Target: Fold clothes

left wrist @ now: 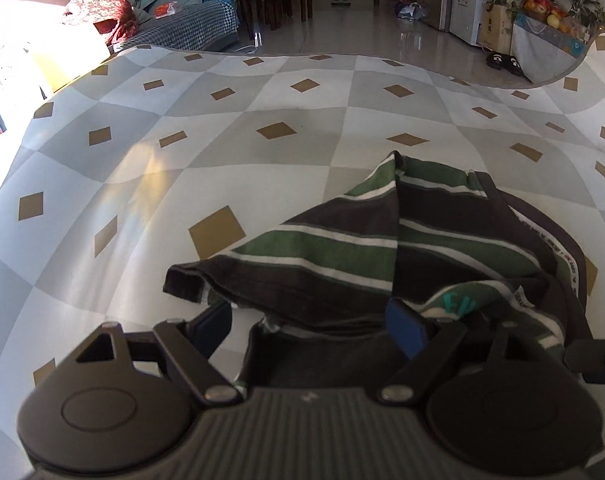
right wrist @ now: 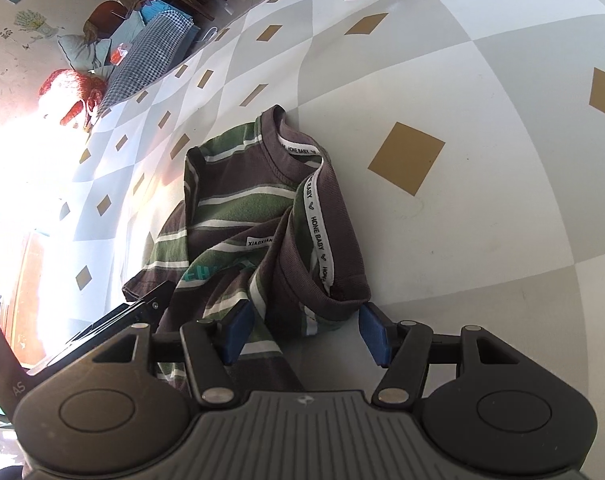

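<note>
While our striped T-shirt (right wrist: 258, 216) lies crumpled on the checked table (right wrist: 462, 80), left gripper (left wrist: 308, 326) fingers spread around its fabric; right gripper (right wrist: 306, 334) fingers spread astride the collar.

Blown-out sunlight at left, fisheye-warped edges

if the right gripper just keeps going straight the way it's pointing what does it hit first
Most likely the striped shirt. The right gripper stands open, with bunched shirt fabric and the brown collar already lying between and just ahead of its blue pads. Beyond the shirt is the checked tablecloth.
</note>
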{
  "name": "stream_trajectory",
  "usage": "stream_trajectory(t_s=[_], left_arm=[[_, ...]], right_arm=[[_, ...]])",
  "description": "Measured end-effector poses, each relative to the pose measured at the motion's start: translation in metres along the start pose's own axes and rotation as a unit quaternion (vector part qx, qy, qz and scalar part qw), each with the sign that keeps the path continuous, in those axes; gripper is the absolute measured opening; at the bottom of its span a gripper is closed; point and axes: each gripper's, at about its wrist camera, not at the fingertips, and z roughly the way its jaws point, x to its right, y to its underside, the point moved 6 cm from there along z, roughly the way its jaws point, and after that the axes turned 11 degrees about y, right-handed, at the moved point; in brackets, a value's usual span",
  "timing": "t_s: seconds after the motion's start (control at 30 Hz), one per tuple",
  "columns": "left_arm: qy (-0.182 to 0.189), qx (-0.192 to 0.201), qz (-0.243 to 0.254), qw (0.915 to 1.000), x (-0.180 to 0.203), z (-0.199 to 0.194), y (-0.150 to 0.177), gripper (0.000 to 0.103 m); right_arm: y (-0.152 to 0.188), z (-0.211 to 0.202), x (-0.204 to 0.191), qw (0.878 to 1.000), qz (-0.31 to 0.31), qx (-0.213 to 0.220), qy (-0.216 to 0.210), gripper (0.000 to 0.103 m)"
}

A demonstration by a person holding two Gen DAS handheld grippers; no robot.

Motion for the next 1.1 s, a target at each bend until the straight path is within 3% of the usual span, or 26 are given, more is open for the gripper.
stream_trajectory(t_s=[0.3, 0.43, 0.5, 0.67, 0.9, 1.1], left_arm=[[0.013, -0.034, -0.025, 0.9991, -0.007, 0.010, 0.014, 0.085], [0.020, -0.043, -0.037, 0.9982, -0.007, 0.013, 0.018, 0.085], [0.021, -0.043, -0.037, 0.9982, -0.007, 0.012, 0.018, 0.085], [0.026, -0.041, -0.039, 0.9981, -0.004, 0.011, 0.016, 0.086], [0.038, -0.040, -0.032, 0.9980, 0.006, 0.009, 0.016, 0.087], [0.023, -0.022, -0.053, 0.9981, -0.002, -0.001, 0.008, 0.093]], right_arm=[[-0.006, 0.007, -0.011, 0.999, 0.007, 0.035, 0.008, 0.054], [-0.009, 0.007, -0.017, 0.999, 0.001, 0.052, 0.012, 0.023], [-0.011, 0.006, -0.019, 0.998, -0.002, 0.060, 0.014, 0.016], [-0.022, -0.012, -0.034, 0.993, -0.035, 0.111, 0.011, 0.014], [-0.036, -0.064, -0.065, 0.972, -0.115, 0.202, -0.021, 0.013], [-0.008, -0.053, -0.091, 0.958, -0.212, 0.192, -0.030, 0.013]])
